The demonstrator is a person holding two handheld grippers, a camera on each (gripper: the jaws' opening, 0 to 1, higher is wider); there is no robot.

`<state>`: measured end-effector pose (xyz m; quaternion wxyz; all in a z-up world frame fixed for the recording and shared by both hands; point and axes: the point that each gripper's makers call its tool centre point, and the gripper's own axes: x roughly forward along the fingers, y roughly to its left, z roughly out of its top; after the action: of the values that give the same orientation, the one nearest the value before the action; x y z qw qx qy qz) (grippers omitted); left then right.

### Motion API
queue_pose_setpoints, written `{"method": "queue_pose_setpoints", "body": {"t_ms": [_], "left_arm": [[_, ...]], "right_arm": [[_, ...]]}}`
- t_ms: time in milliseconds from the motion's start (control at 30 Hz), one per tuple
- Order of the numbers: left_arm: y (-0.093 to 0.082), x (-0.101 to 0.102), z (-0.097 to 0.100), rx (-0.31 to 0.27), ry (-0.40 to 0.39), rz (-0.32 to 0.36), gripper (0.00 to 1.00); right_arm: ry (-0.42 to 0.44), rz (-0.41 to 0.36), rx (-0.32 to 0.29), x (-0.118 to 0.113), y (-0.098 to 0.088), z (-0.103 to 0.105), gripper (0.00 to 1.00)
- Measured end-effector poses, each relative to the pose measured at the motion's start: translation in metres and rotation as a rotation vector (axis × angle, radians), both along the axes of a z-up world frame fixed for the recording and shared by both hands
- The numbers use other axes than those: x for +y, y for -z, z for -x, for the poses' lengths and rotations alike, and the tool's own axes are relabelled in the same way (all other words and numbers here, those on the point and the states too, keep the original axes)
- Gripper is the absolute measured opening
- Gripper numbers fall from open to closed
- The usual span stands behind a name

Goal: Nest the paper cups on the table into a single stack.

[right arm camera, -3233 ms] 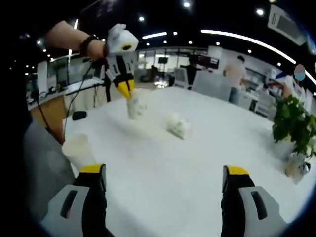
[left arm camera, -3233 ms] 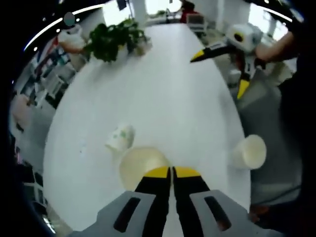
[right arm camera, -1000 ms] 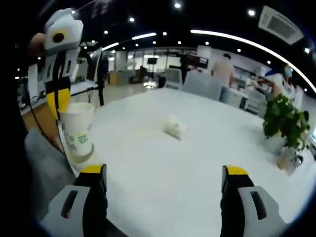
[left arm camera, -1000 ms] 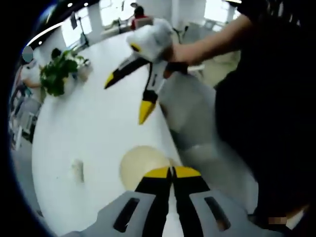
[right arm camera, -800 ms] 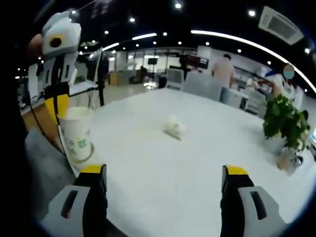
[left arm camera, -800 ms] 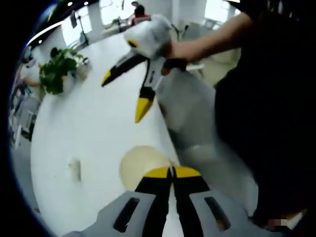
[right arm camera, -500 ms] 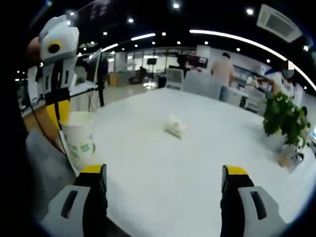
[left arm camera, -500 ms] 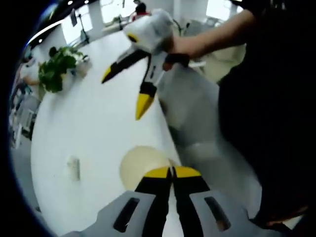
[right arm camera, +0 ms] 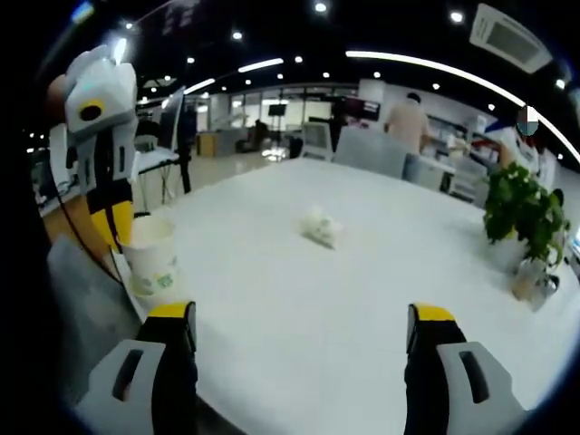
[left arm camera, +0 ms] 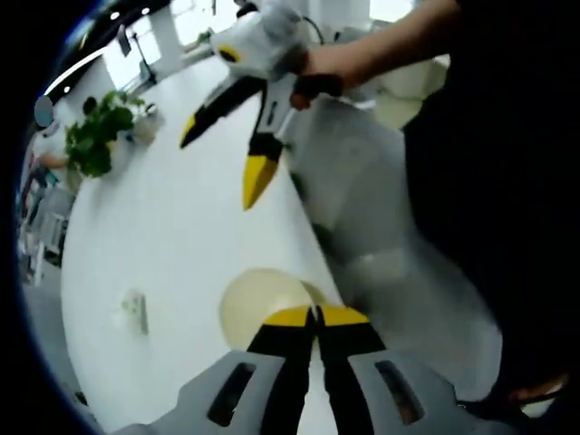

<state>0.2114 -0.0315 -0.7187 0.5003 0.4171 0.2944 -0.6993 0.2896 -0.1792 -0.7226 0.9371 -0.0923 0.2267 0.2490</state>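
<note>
My left gripper [left arm camera: 315,314] is shut on the rim of a white paper cup [left arm camera: 260,301], whose cream inside faces the camera. In the right gripper view this cup [right arm camera: 152,255], with a green print, stands upright at the table's near left edge under the left gripper [right arm camera: 111,227]. A second rim seems to ring its base. Another paper cup [right arm camera: 321,227] lies on its side mid-table, also seen as the lying cup [left arm camera: 133,310]. My right gripper [right arm camera: 302,317] is open and holds nothing. It hangs above the table as the right gripper [left arm camera: 222,156].
The white table [right arm camera: 362,281] runs far back, and its edge [left arm camera: 313,227] passes close beside the held cup. A potted plant [right arm camera: 526,217] stands at the far right, seen also as the plant [left arm camera: 98,138]. A person in dark clothes [left arm camera: 507,181] stands next to the table.
The held cup has come down lower at the table's near left edge, with the left gripper above it. The right gripper stays open, and the lying cup has not moved.
</note>
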Motion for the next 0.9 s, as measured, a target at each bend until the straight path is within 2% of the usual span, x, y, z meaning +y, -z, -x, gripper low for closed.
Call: {"method": "queue_pose_setpoints", "body": {"t_ms": [233,767,900], "left_arm": [[0.017,0.003,-0.001,0.001,0.014,-0.018,0.01],[0.029,0.002,-0.001,0.054,-0.040,-0.006,0.02],[0.031,0.005,0.001,0.046,-0.030,-0.010,0.05]], "right_arm": [[-0.002,-0.001,0.009,0.001,0.003,-0.001,0.94],[0.000,-0.007,0.020,0.002,0.007,0.000,0.94],[-0.003,-0.007,0.023,0.003,0.008,0.000,0.94]]}}
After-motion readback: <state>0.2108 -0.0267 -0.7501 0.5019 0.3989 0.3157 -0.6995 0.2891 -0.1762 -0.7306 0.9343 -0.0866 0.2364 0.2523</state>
